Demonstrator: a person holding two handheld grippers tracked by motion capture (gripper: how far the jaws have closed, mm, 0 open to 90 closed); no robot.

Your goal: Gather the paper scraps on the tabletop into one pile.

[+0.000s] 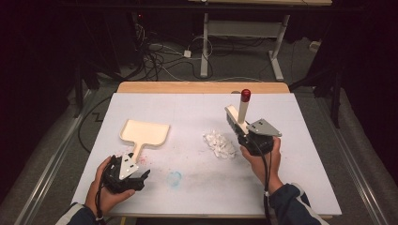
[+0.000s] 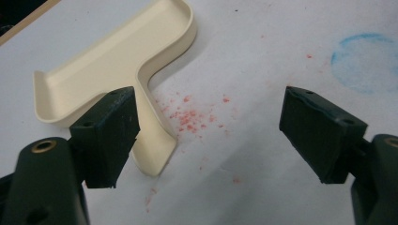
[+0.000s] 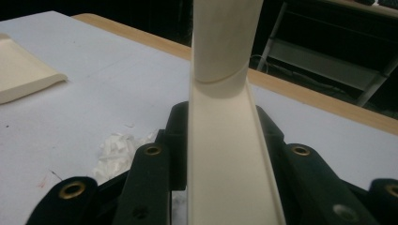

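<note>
White table top (image 1: 197, 187) — dark room.

White table (image 1: 291, 154): cream dustpan (image 1: 144, 132), white scraps (image 1: 219, 143).

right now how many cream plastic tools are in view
2: a dustpan lying flat at the table's left, its handle by the open left gripper, and a brush handle with a red cap held upright in the right gripper.

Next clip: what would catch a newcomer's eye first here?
Probably the cream brush with its red-tipped handle, held upright in the right hand-held gripper at the table's right. Beside it lies a pile of white scraps mid-table. At the left, the open left hand-held gripper sits at the handle of a cream dustpan.
</note>
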